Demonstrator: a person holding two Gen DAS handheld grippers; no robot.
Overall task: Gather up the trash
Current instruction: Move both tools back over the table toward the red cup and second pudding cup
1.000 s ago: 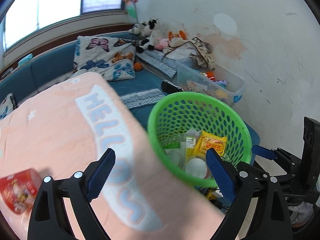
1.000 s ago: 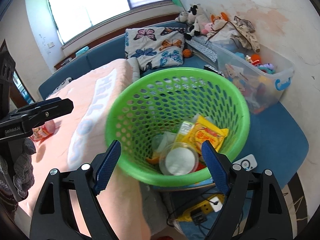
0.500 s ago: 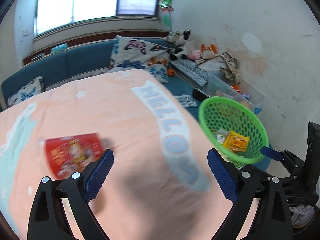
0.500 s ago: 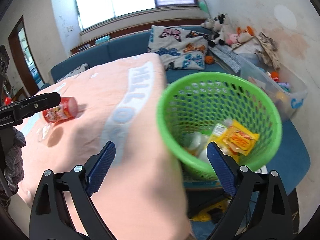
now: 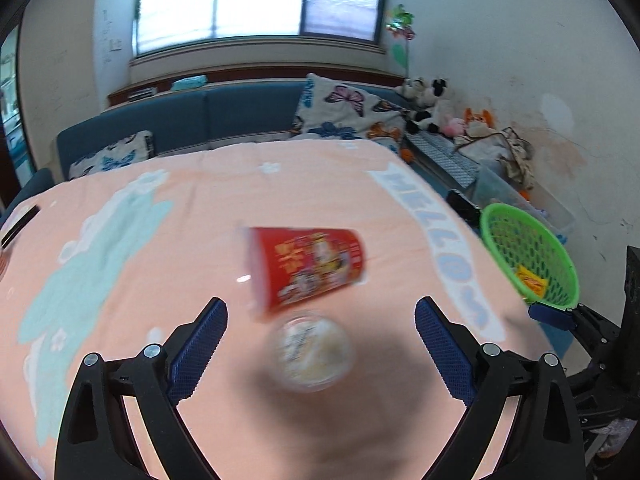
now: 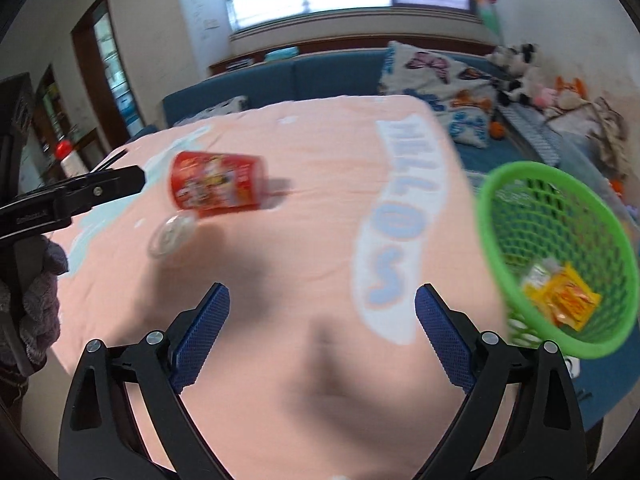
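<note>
A red printed cup (image 5: 308,266) lies on its side on the peach cloth (image 5: 160,264), with a clear round lid (image 5: 310,354) just in front of it. My left gripper (image 5: 321,322) hangs open above the cloth, the lid between its fingers untouched. The same red cup (image 6: 218,186) and clear lid (image 6: 172,234) appear at the left of the right wrist view. My right gripper (image 6: 322,308) is open over bare cloth, nothing between its fingers. A green mesh basket (image 6: 500,232) with yellow packets (image 6: 568,300) stands off the table's right edge; green basket (image 5: 532,256) too.
A blue sofa (image 5: 224,116) with butterfly cushions (image 5: 352,116) runs behind the table. Stuffed toys (image 5: 428,104) and a clear storage bin (image 5: 532,200) sit at the right wall. A dark flat object (image 5: 20,220) lies at the table's left edge.
Both views have swung left from the basket to the table. The red cup and lid have come to the centre of the left view. The right jaws have opened wider.
</note>
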